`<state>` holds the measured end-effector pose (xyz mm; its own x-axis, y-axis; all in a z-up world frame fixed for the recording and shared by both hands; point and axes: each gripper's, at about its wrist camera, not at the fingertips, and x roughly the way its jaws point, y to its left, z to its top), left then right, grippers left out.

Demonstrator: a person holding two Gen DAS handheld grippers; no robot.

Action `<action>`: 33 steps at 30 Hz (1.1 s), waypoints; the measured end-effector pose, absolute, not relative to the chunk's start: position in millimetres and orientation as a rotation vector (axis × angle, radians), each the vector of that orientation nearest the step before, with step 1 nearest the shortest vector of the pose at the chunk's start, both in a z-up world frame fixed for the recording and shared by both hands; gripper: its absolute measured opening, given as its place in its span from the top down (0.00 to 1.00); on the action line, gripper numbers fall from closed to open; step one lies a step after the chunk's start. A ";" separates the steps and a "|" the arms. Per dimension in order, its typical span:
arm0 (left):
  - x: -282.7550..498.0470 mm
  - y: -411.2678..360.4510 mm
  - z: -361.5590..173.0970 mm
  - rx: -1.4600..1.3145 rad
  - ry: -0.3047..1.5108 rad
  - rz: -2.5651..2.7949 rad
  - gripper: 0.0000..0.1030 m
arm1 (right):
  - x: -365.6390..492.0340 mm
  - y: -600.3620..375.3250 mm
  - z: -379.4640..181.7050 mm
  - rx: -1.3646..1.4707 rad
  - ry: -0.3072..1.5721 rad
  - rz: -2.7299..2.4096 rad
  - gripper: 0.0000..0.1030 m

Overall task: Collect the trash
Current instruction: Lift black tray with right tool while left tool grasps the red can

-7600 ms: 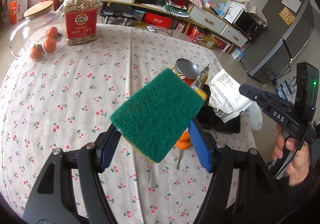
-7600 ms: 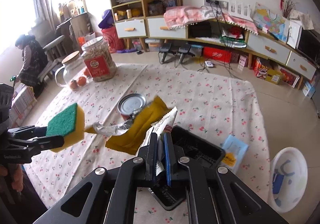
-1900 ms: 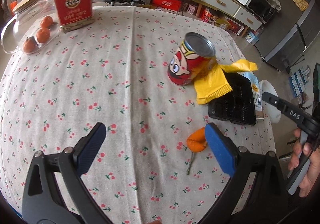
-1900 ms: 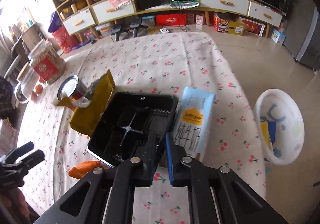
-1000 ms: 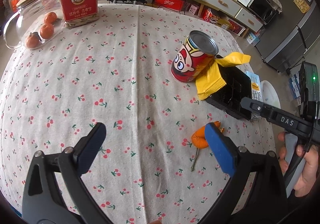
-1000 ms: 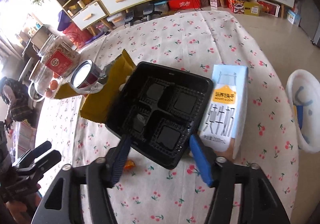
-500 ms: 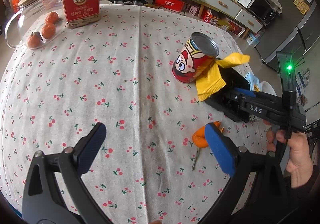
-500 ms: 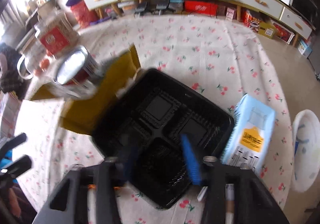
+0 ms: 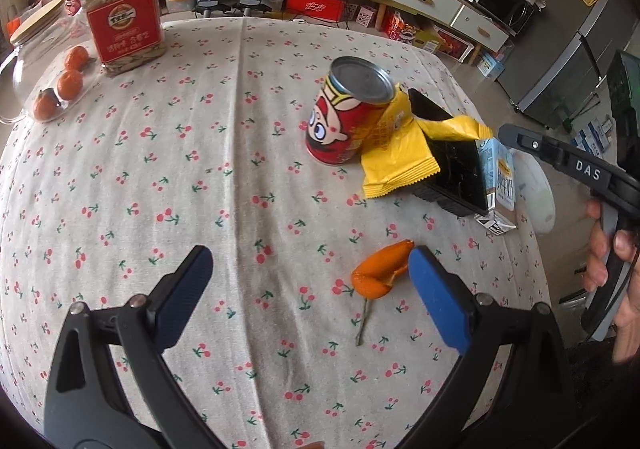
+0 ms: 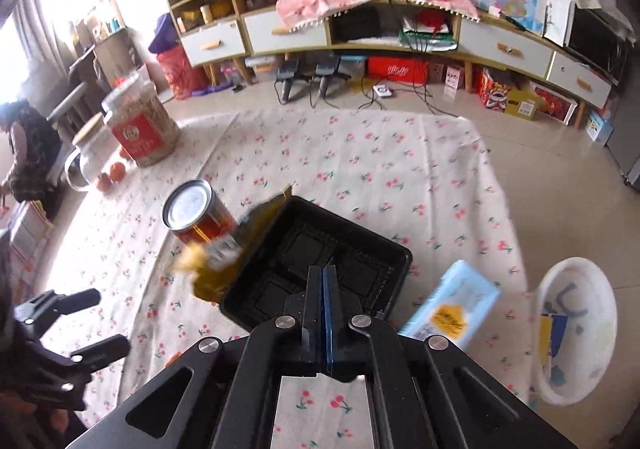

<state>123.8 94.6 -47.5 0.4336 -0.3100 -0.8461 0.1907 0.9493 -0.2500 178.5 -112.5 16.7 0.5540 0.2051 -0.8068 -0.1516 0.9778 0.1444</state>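
Note:
My right gripper (image 10: 324, 277) is shut on the near rim of the black plastic tray (image 10: 316, 245) and tilts it up off the table. A yellow wrapper (image 9: 396, 153) lies against the tray (image 9: 452, 165) and the red can (image 9: 352, 117). A blue milk carton (image 10: 452, 309) lies to the right of the tray. My left gripper (image 9: 308, 269) is open and empty above the cloth, with an orange peel (image 9: 380, 273) and a twig (image 9: 363, 321) just inside its right finger.
A white trash bin (image 10: 572, 329) stands on the floor beyond the table's right edge. A seed jar (image 9: 120, 21), a glass jug (image 9: 32, 49) and several small oranges (image 9: 68, 83) sit at the far left. Shelves and drawers line the back wall.
My right gripper closed on the tray's near rim and lifted it, pushing the yellow wrapper up. Earlier my left gripper held a green sponge; it is now empty and open.

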 end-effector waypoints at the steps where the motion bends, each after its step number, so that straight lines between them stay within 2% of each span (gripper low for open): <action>1: 123.9 93.5 -46.4 -0.124 1.075 -0.314 0.05 | 178.2 -117.3 15.3 0.089 0.973 0.219 0.95; 3: 125.0 92.9 -45.4 -0.121 1.068 -0.310 0.05 | 179.3 -121.6 9.6 0.121 0.999 0.225 0.82; 4: 126.2 93.7 -46.0 -0.121 1.069 -0.305 0.05 | 181.8 -121.9 4.9 0.125 1.014 0.222 0.69; 5: 126.7 94.4 -47.0 -0.124 1.072 -0.300 0.05 | 184.8 -122.0 0.9 0.125 1.026 0.218 0.47; 7: 127.5 97.6 -49.8 -0.132 1.082 -0.288 0.05 | 191.1 -122.5 -5.1 0.123 1.022 0.196 0.24; 11: 128.9 104.8 -53.1 -0.141 1.095 -0.276 0.05 | 205.8 -112.8 -17.2 0.004 1.070 0.208 0.23; 16: 129.6 110.1 -54.3 -0.157 1.106 -0.275 0.05 | 220.1 -94.9 -30.3 -0.282 1.108 0.312 0.20; 22: 132.2 105.1 -52.8 -0.152 1.115 -0.291 0.05 | 244.4 -93.0 -41.3 -0.445 1.154 0.440 0.18; 31: 141.9 99.9 -52.6 -0.139 1.120 -0.287 0.05 | 270.3 -80.5 -66.7 -0.488 1.252 0.577 0.19; 33: 145.0 101.3 -51.4 -0.139 1.116 -0.281 0.05 | 272.8 -82.0 -72.8 -0.448 1.268 0.580 0.27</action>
<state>145.0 101.3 -51.4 0.4087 -0.2918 -0.8648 0.1530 0.9560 -0.2502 272.8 -82.0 -72.8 0.1895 0.1572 -0.9692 -0.6308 0.7759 0.0025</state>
